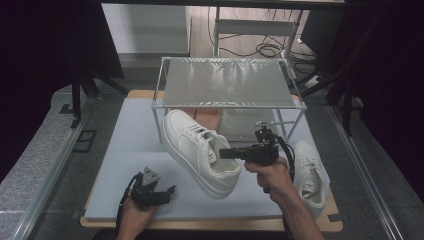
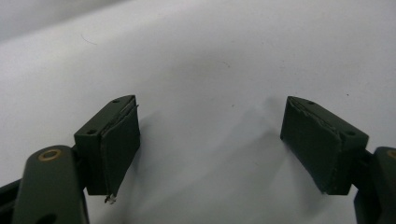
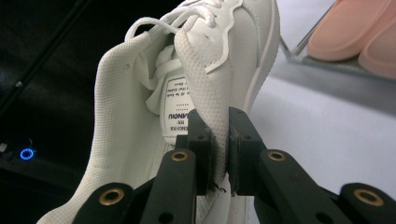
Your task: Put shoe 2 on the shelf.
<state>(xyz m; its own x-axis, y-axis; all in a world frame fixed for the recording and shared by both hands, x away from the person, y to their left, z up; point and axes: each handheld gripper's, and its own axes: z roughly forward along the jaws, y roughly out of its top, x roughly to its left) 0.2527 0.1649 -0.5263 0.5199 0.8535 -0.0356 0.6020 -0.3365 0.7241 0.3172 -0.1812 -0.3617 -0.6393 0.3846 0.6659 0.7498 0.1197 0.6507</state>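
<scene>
I'm pinching the collar of the white sneaker [image 3: 205, 88] in my right gripper [image 3: 223, 149], holding it tilted above the grey mat [image 1: 130, 150] before the wire rack [image 1: 227, 82]. My right gripper view is showing mesh lining, a printed tongue label and pink shoes [image 3: 355, 32]. My left gripper [image 2: 210, 144] is resting spread.

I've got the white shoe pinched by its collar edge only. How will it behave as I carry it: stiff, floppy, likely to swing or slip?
The white shoe probably swings: it hangs tilted, toe up, from the right gripper, clamped on one thin edge. The mesh collar looks soft and folds at the pads, so expect sag there. Its textured fabric likely resists slipping; the sole seems stiff.
</scene>
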